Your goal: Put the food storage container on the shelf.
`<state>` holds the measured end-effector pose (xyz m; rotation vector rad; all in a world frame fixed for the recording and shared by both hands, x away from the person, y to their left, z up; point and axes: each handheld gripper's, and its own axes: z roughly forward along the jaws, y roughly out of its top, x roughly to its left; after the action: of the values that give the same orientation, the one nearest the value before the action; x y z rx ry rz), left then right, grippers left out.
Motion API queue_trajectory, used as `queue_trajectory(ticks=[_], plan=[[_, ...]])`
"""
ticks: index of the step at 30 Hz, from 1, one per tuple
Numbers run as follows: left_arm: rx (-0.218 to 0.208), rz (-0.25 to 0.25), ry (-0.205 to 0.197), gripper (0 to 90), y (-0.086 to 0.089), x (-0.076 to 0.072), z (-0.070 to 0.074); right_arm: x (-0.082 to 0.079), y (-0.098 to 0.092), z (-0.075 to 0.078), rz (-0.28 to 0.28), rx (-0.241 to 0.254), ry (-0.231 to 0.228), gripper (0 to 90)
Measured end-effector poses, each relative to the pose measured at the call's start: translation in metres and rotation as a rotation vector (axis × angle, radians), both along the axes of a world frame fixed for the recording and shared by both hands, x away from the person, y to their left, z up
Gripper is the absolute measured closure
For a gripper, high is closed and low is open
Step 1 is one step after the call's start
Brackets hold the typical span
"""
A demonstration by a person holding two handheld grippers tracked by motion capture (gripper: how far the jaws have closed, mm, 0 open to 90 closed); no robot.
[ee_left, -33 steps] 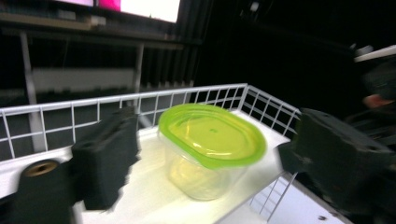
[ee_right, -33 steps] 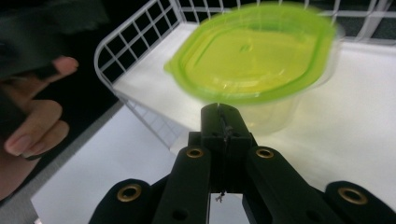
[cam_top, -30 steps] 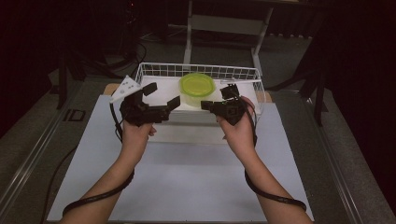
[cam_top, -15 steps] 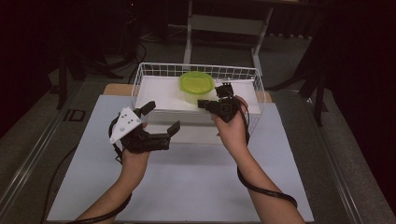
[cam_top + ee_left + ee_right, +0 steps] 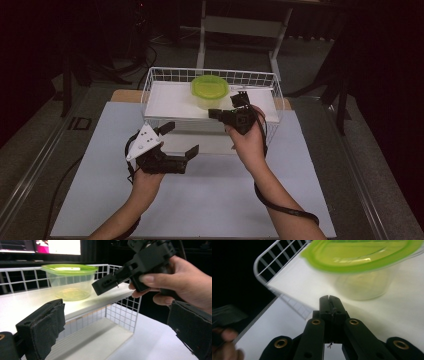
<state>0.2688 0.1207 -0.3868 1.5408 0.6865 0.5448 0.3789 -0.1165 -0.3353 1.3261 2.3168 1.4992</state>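
Observation:
A clear tub with a green lid stands on the white board inside a white wire basket at the back of the table. My right gripper hovers over the basket's front right and points left at the tub, a short way from it. Its jaws have just been opening, but in the right gripper view they still sit together with nothing between them, and the tub is just ahead. My left gripper is open and empty in front of the basket, over the mat. In the left gripper view, the tub and the right gripper lie beyond its wide jaws.
A pale mat covers the table in front of the basket. A metal stand rises behind the basket, with dark floor around. A lit screen glows at the top left of the left gripper view.
My left gripper has come down and back from the basket's front edge toward the person. The right gripper has stayed by the tub.

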Motion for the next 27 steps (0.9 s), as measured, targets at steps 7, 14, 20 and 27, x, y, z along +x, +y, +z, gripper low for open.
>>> queue_trajectory(ticks=[7,14,20,27], plan=[[-0.016,-0.013,-0.025,1.9,0.004,-0.009,0.004,-0.029,-0.006,0.000,0.077,0.038,-0.074,58.1],[-0.019,-0.095,-0.025,1.9,0.002,-0.015,0.010,-0.046,-0.013,-0.010,0.097,0.024,-0.171,32.7],[0.016,-0.175,-0.014,1.9,-0.002,-0.019,0.005,-0.057,-0.020,-0.030,0.151,-0.020,-0.245,14.1],[0.061,-0.195,-0.018,1.9,-0.004,-0.023,-0.008,-0.070,-0.031,-0.050,0.145,0.000,-0.271,14.1]])
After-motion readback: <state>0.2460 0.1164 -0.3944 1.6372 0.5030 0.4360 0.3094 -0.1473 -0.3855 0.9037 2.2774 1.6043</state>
